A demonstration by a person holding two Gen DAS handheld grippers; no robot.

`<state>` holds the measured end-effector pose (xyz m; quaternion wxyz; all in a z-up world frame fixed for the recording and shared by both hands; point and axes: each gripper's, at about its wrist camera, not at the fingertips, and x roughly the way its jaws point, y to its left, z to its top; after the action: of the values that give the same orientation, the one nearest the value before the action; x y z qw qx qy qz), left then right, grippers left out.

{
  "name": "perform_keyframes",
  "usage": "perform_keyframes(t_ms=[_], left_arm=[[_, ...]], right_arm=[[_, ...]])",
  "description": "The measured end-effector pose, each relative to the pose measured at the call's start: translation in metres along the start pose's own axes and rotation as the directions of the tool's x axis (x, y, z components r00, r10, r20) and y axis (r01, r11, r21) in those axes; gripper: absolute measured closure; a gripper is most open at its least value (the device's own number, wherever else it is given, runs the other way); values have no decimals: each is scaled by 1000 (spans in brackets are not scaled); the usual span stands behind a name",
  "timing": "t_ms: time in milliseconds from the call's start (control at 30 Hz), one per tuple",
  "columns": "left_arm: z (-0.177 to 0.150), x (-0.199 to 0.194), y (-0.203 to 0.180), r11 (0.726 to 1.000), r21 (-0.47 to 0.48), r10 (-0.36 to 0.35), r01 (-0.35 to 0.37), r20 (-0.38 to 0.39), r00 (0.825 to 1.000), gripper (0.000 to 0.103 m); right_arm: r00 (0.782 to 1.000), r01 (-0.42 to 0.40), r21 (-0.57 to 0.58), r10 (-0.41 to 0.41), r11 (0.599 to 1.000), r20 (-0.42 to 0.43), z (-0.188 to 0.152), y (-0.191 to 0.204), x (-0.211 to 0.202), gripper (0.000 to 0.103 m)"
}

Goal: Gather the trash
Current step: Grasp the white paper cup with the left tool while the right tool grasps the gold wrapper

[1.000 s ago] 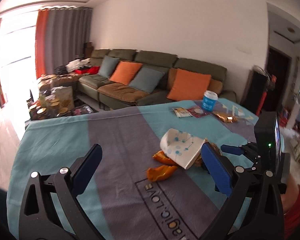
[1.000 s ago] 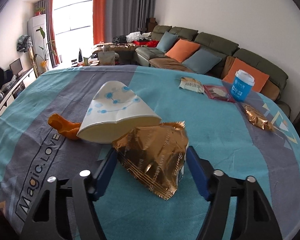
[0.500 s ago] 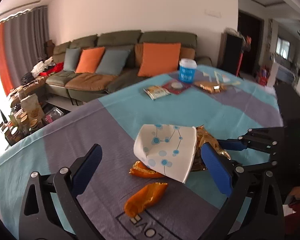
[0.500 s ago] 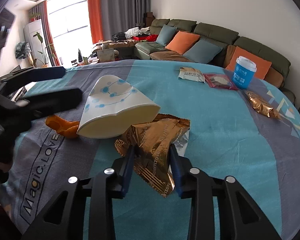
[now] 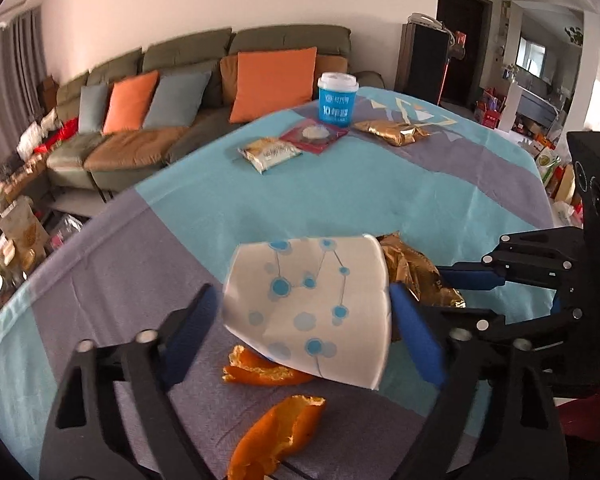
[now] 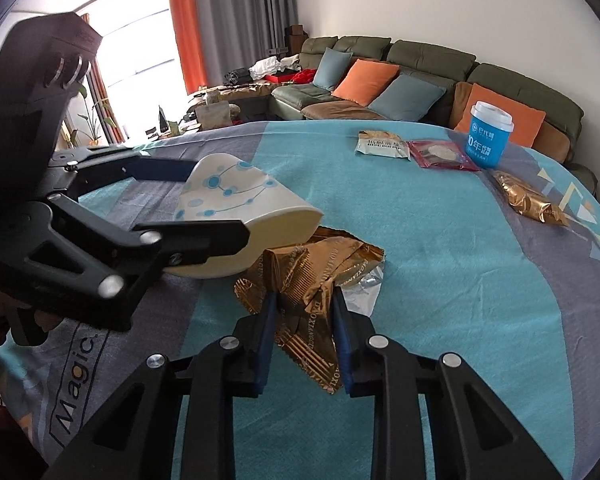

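Right gripper (image 6: 304, 316) closing, crumpled gold foil wrapper (image 6: 308, 280) pinched; left gripper (image 5: 300, 316) closing around flattened blue-dotted white paper cup (image 5: 308, 304), contact unclear.

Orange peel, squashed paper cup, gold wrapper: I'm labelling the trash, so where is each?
orange peel (image 5: 276, 436), left wrist view, middle of near piece
squashed paper cup (image 5: 312, 304), left wrist view, dotted side wall
gold wrapper (image 6: 304, 280), right wrist view, crumpled middle

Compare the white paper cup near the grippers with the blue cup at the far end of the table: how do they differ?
The white paper cup lies on its side, squashed; the blue cup stands upright and keeps its round shape. The white paper cup is open-mouthed with blue dots; the blue cup has a white lid and white lettering. The white paper cup sits between the left hand-held gripper's closing jaws; nothing is near the blue cup but wrappers. Both rest on the same tablecloth.
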<state>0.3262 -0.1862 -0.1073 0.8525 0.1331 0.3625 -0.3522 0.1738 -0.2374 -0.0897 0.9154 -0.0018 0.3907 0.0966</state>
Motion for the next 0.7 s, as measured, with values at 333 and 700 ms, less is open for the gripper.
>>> perform_keyframes(t_ms=[333,700], left_arm=[[2,-13,-1,1000,-20,-15,16,43,999,23],[-8,-83,-1,995,-95,40,-24,166,985,23]], right_arm=[[1000,-12,27,12,1000,25,0,-6,-4,79],[994,28,49,-33,998,99,-5,-10,-31,81]])
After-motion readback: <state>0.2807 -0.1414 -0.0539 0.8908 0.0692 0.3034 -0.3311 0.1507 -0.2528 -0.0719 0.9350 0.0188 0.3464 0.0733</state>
